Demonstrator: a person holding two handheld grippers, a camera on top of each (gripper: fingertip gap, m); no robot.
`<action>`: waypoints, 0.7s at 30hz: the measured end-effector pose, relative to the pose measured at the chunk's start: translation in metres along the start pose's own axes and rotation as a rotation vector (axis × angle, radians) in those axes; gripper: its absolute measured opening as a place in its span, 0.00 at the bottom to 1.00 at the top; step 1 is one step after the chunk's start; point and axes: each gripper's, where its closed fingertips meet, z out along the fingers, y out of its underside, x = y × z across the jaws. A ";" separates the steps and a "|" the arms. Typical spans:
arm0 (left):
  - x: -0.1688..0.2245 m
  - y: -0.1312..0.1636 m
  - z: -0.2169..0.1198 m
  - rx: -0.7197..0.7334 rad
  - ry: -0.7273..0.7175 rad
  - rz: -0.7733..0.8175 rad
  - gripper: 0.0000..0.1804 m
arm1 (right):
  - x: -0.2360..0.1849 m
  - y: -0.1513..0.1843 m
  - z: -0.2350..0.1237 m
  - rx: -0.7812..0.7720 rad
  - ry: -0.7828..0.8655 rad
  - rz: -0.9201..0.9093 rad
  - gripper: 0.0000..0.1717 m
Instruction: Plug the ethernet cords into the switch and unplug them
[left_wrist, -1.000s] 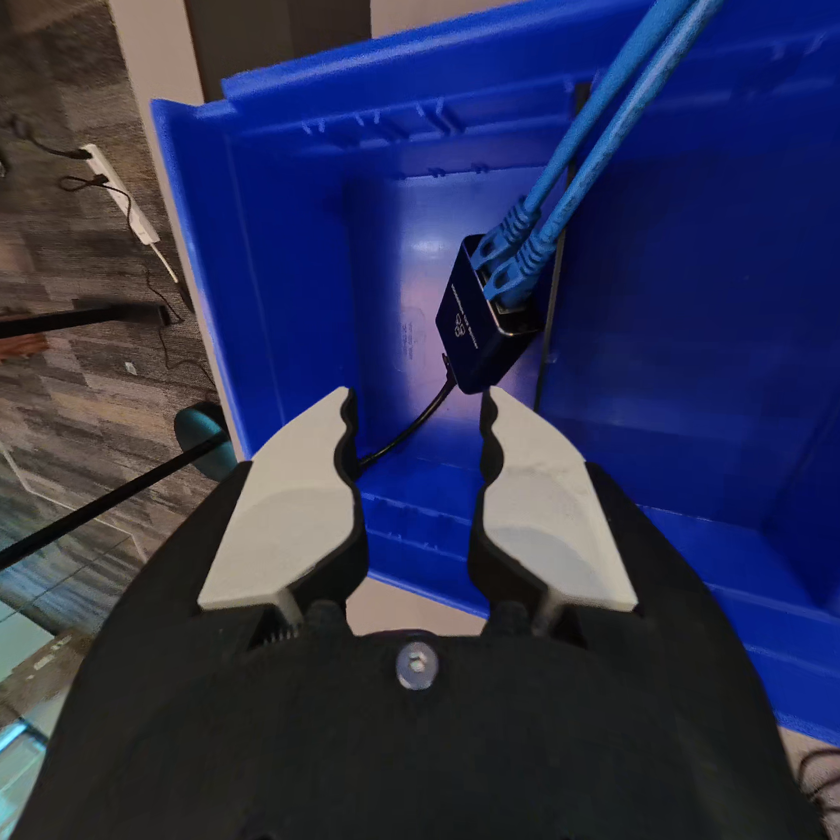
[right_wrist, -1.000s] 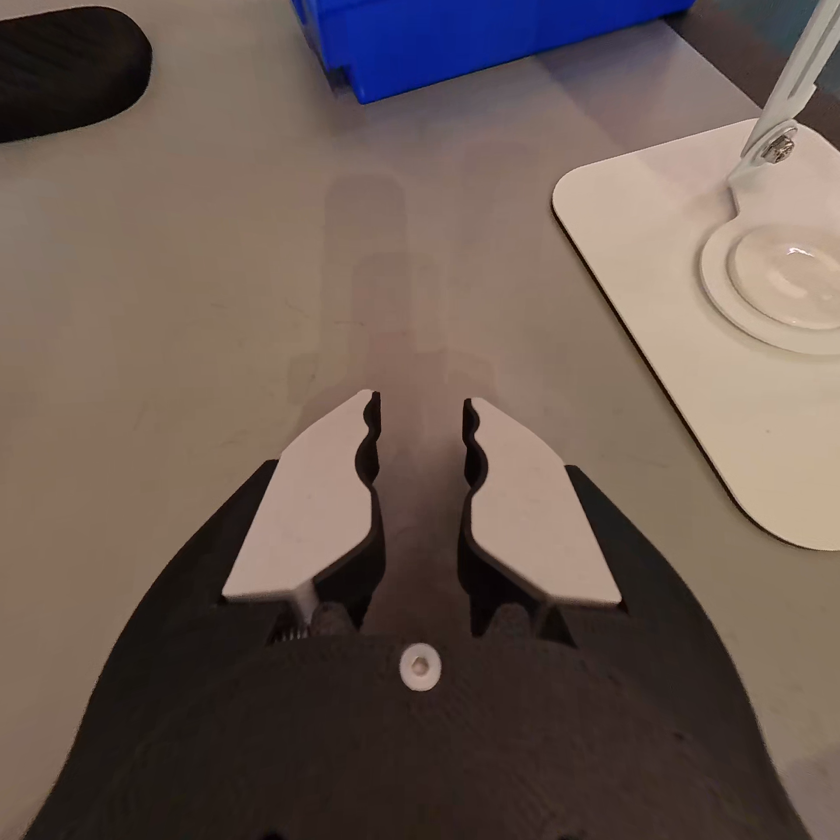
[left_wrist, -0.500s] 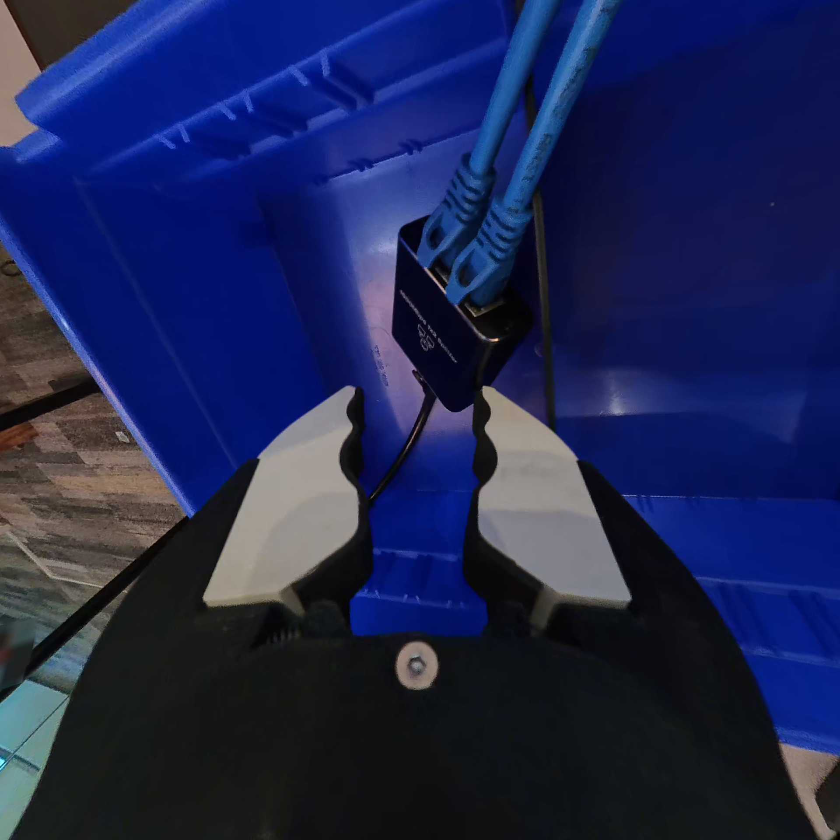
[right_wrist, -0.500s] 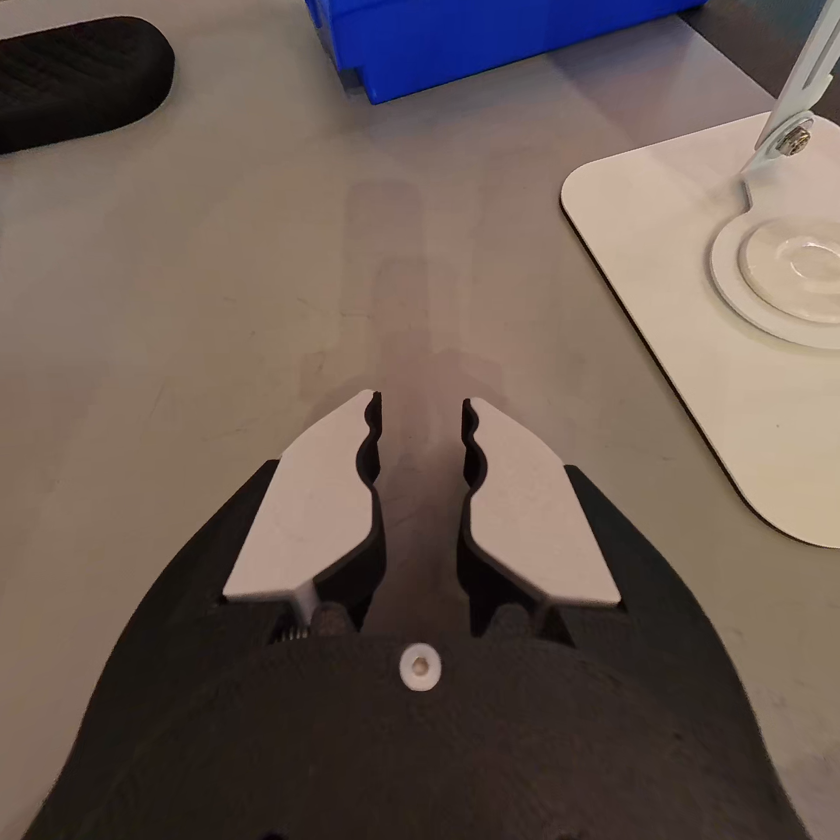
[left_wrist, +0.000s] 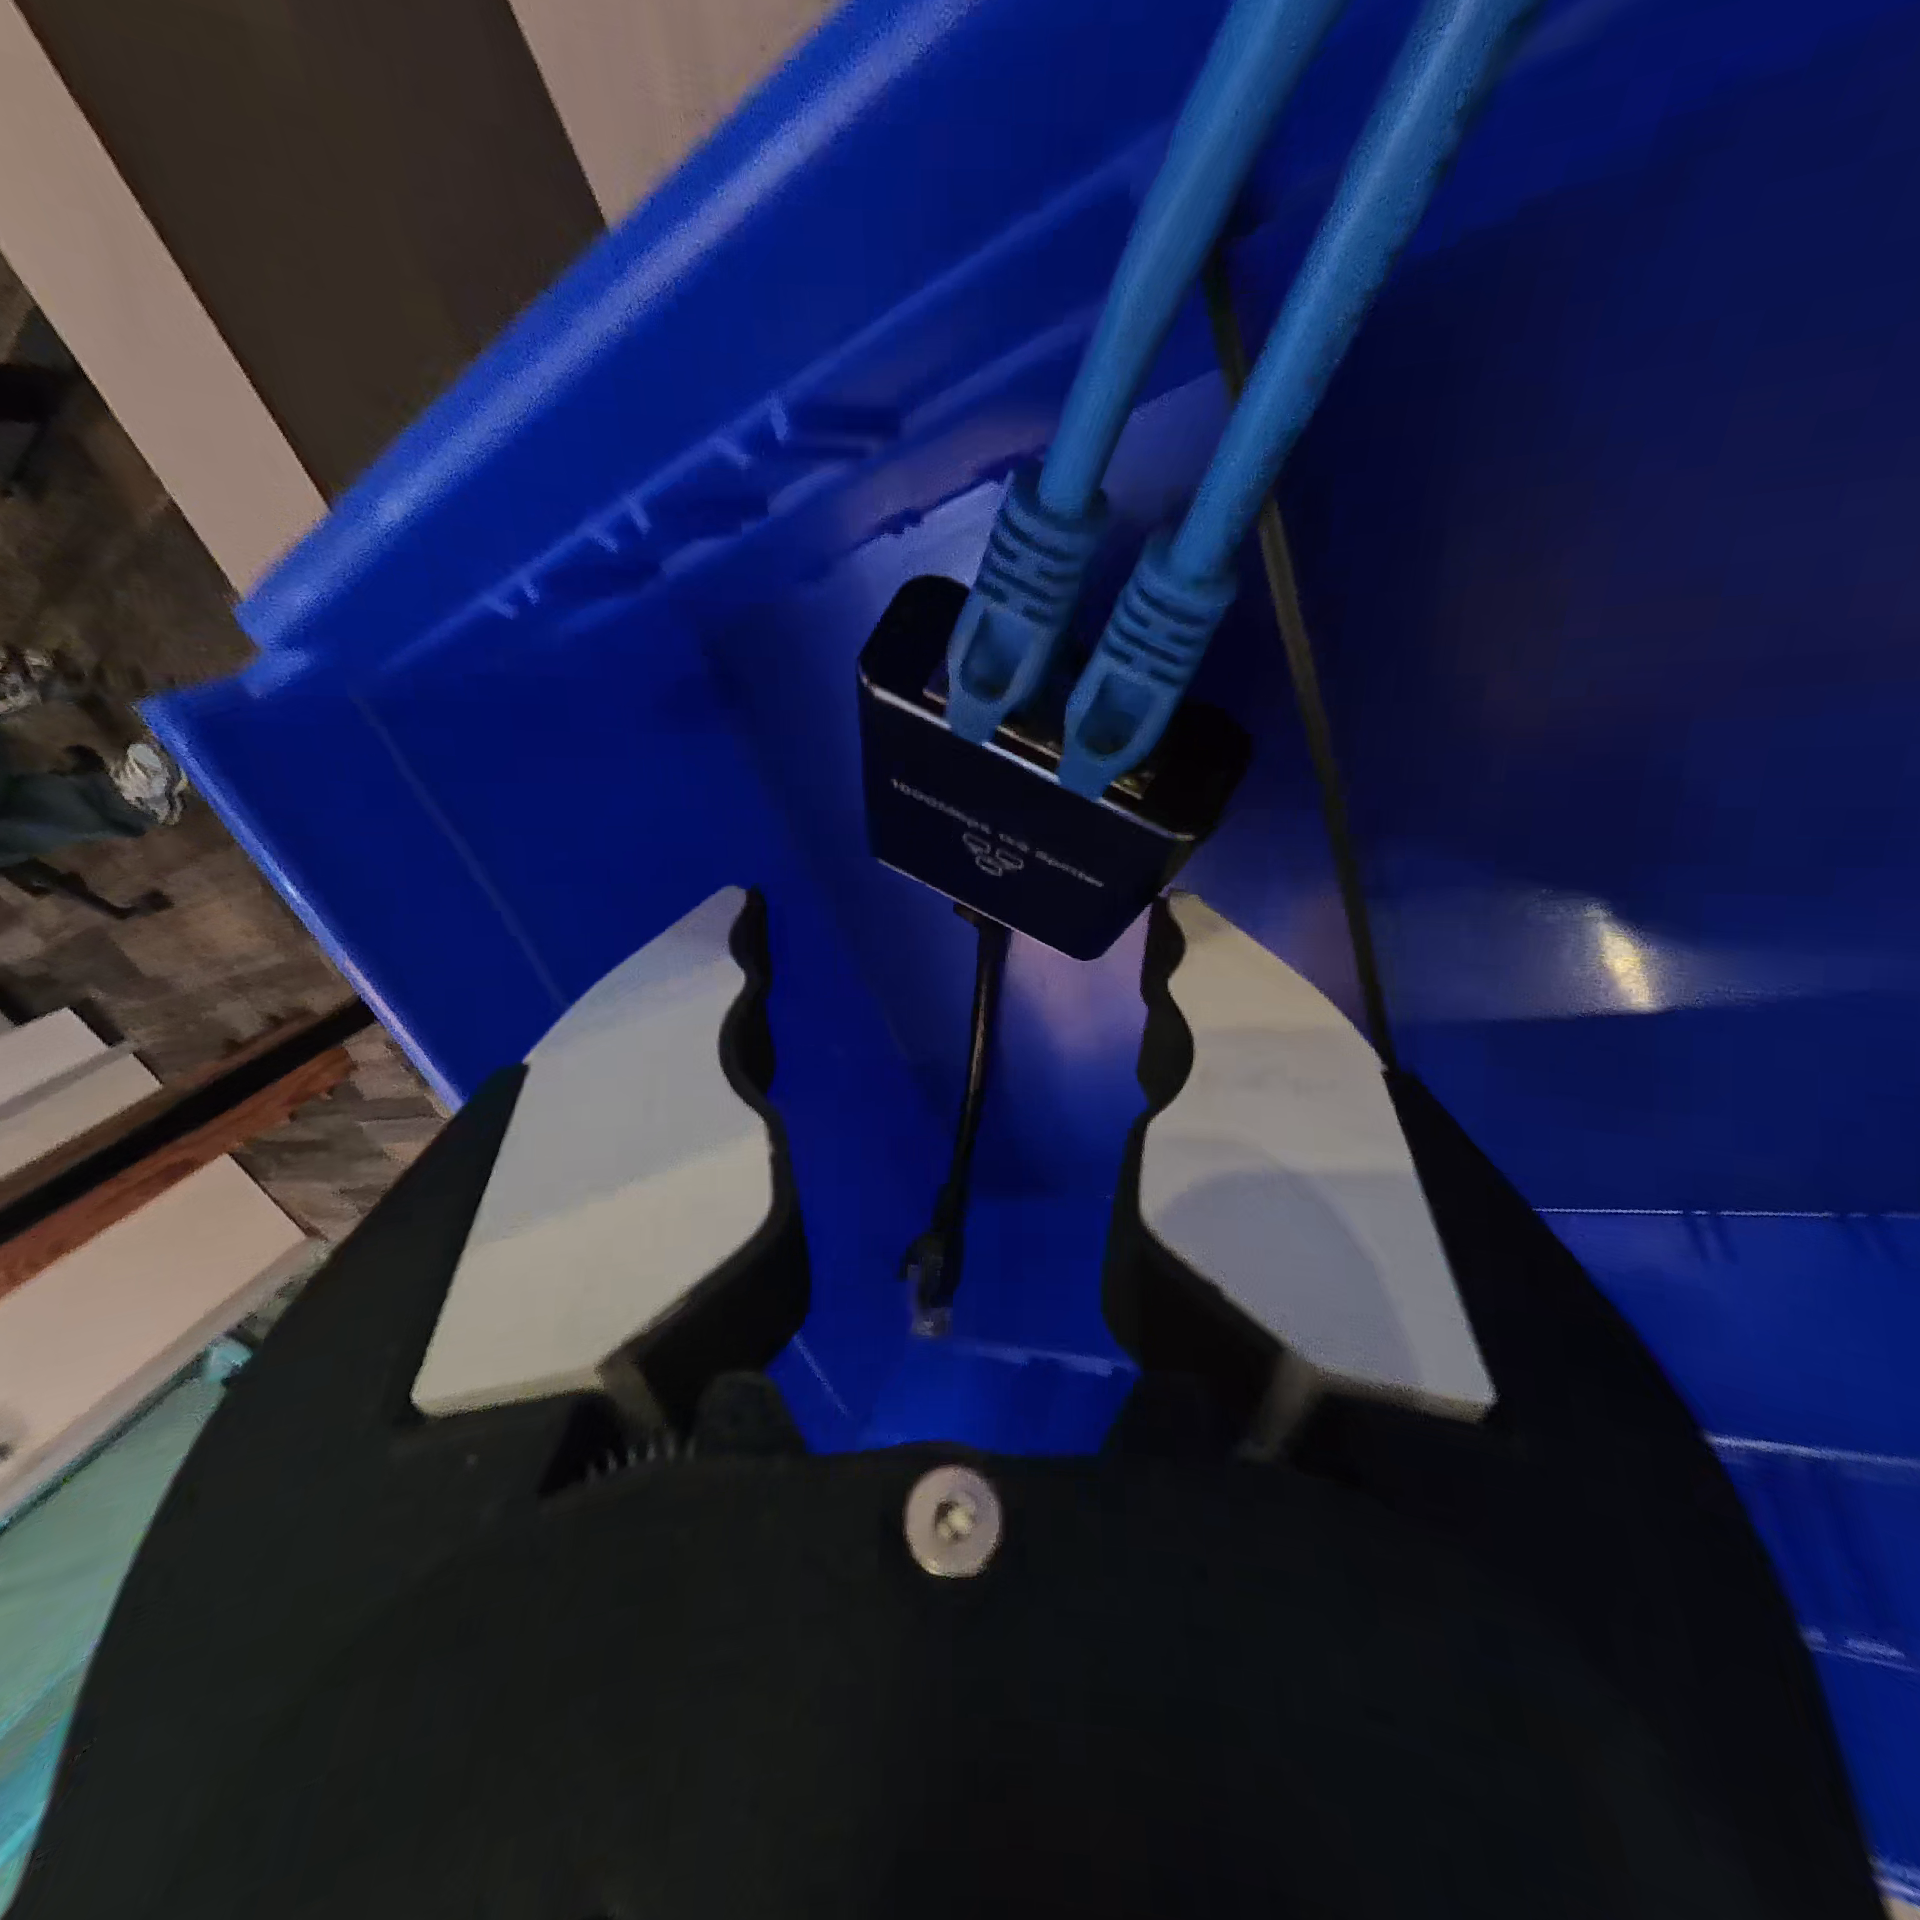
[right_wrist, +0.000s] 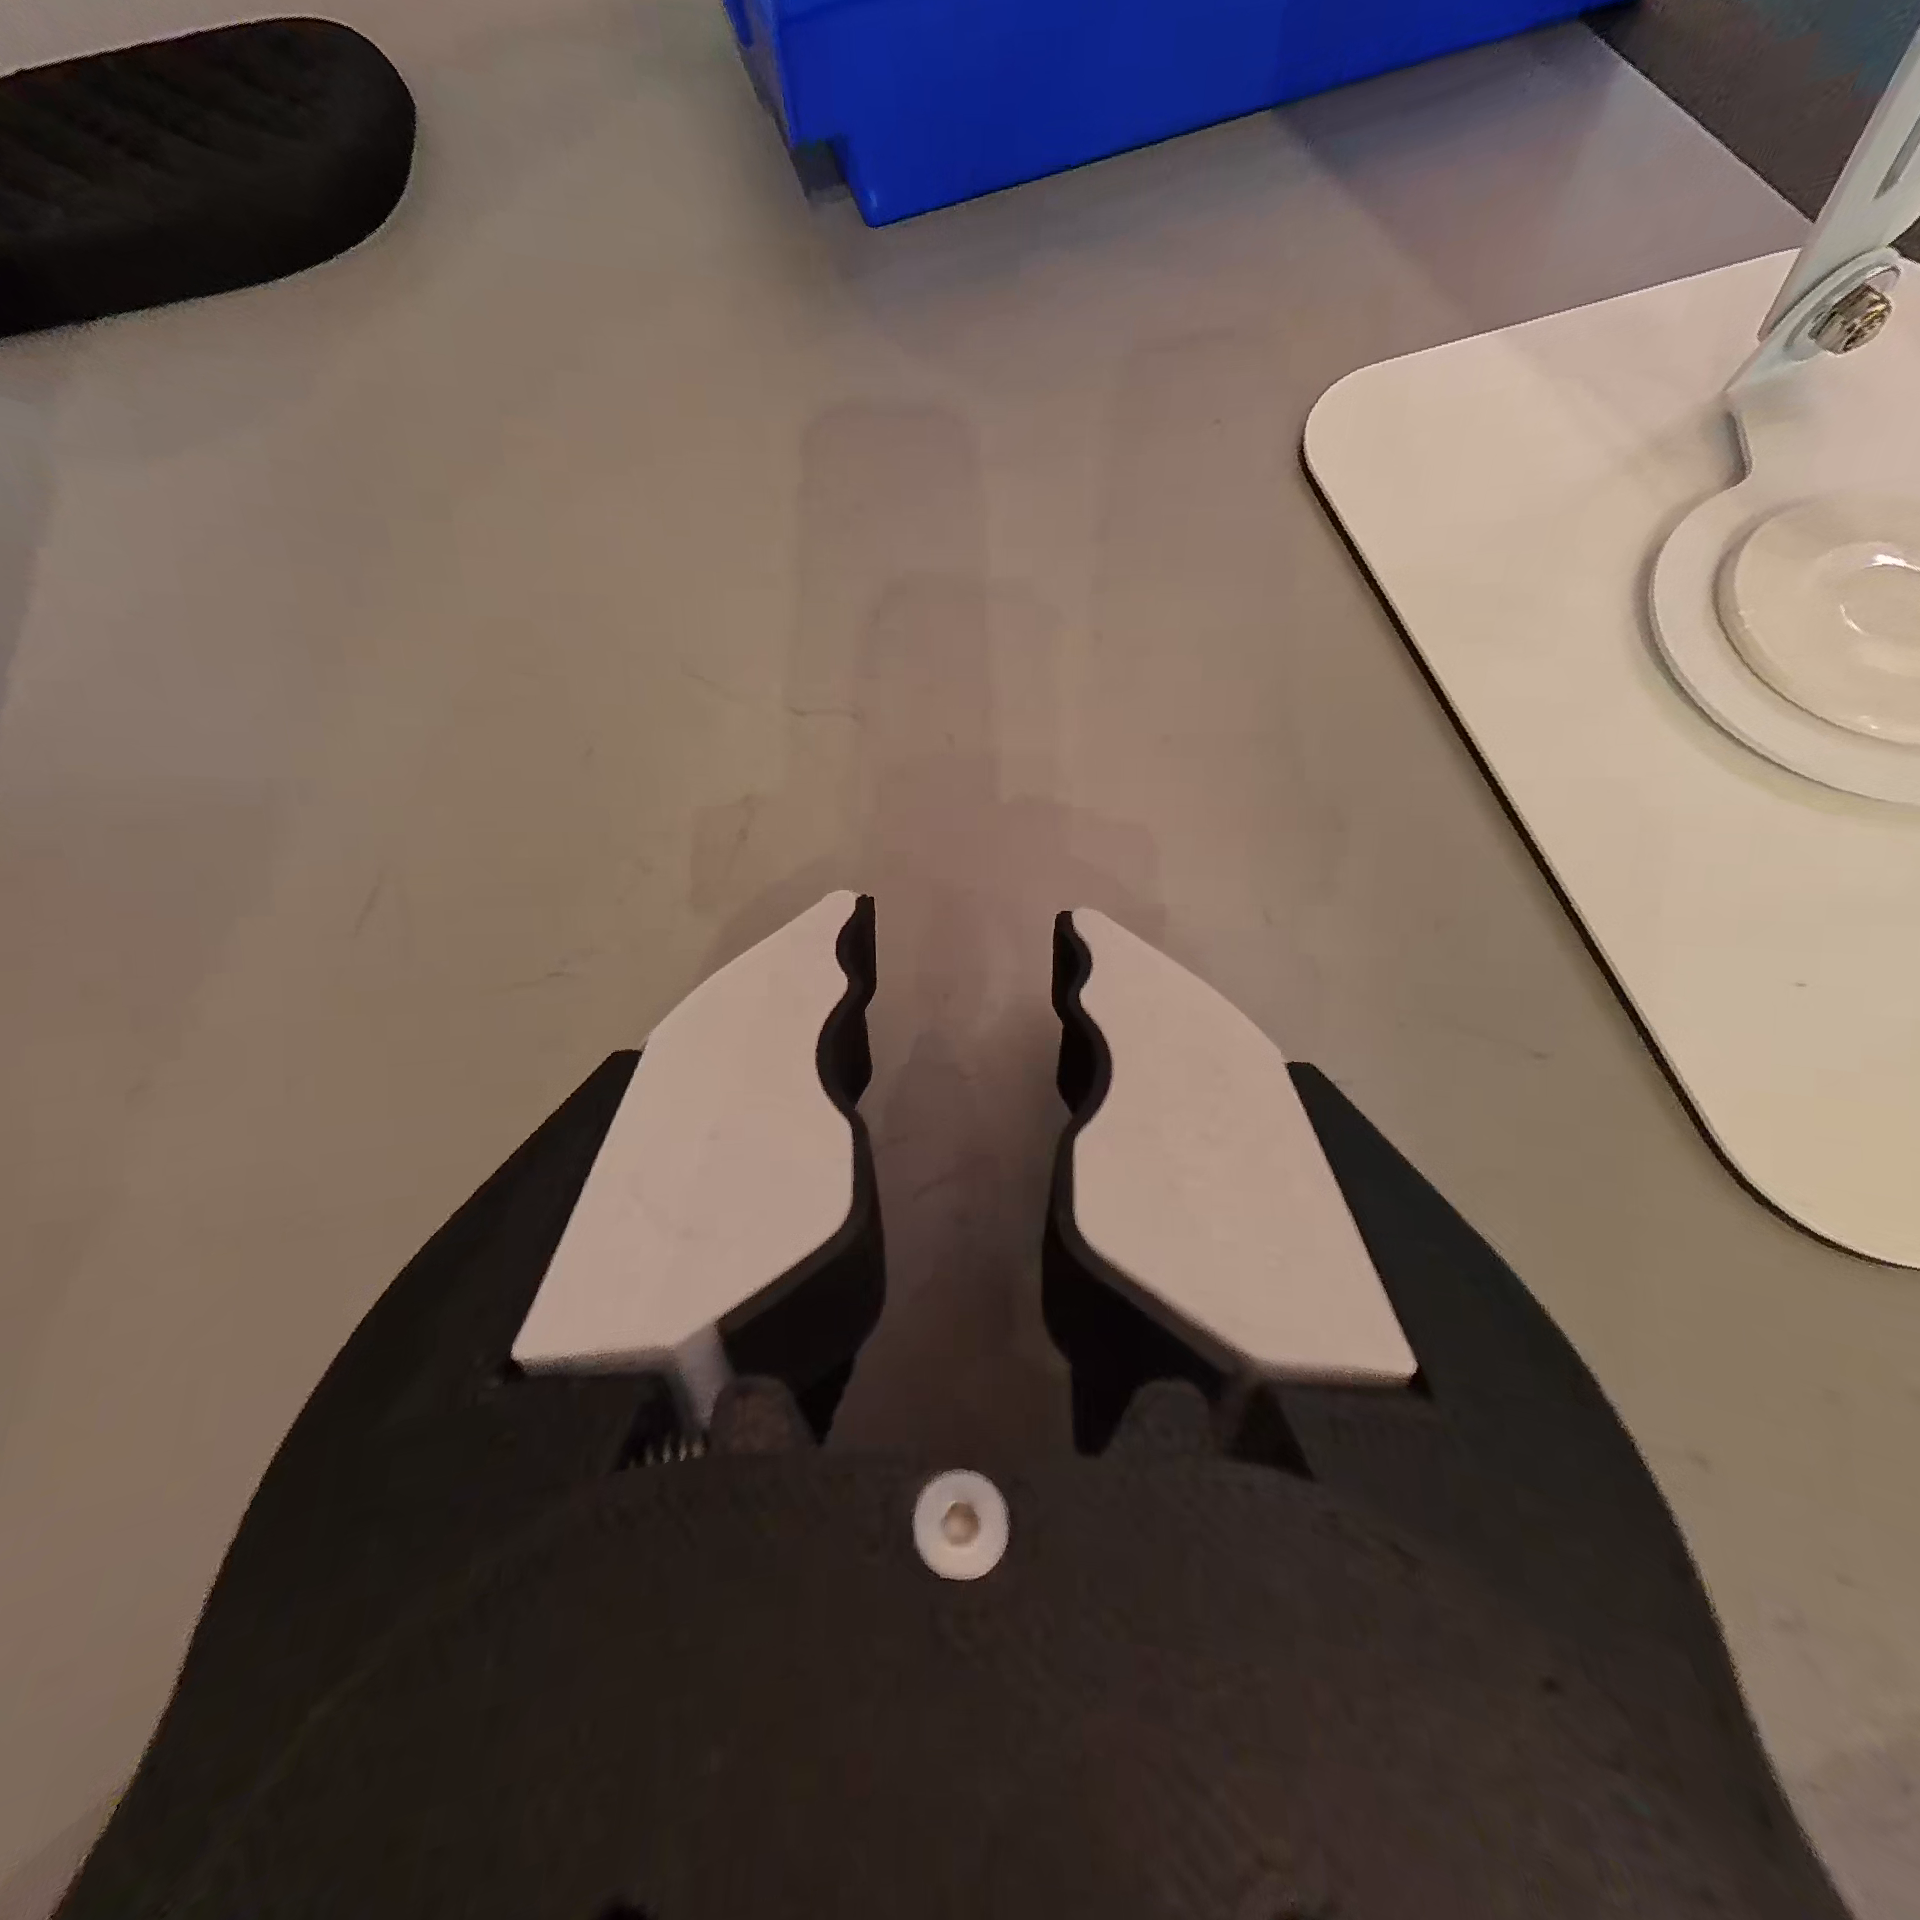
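In the left wrist view, our left claw (left_wrist: 951, 914) now stands wide apart, wider than it stood a moment ago, and grips nothing. The dark switch (left_wrist: 1039, 810) sits just ahead of its tips inside the blue bin (left_wrist: 582, 790); the right fingertip (left_wrist: 1179, 925) is right beside the switch's lower corner, though we cannot tell if it touches. Both blue ethernet cords (left_wrist: 1195, 343) are seated in the switch's ports, and a thin black lead (left_wrist: 971, 1060) hangs from its underside between the fingers. We have also come closer to the switch, which fills more of the view than before. We judge that the widening readies the claw to take the switch body, so the cords can be pulled out against it.

In the right wrist view, our right claw (right_wrist: 964, 920) hangs over the grey counter (right_wrist: 468, 675), its jaws partly apart and empty, much as before. The bin's corner (right_wrist: 1039, 114) and a white stand base (right_wrist: 1558, 675) lie ahead. This claw seems to wait its turn at the cords.
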 end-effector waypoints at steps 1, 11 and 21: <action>-0.001 -0.004 0.001 0.012 0.011 0.017 0.39 | -0.001 0.000 0.000 0.001 -0.002 -0.002 0.19; 0.005 -0.040 0.008 0.099 0.078 0.115 0.35 | -0.003 0.001 0.001 -0.007 -0.018 -0.008 0.19; -0.013 -0.032 -0.015 0.073 -0.078 -0.023 0.33 | -0.003 0.002 0.002 -0.018 -0.011 -0.017 0.19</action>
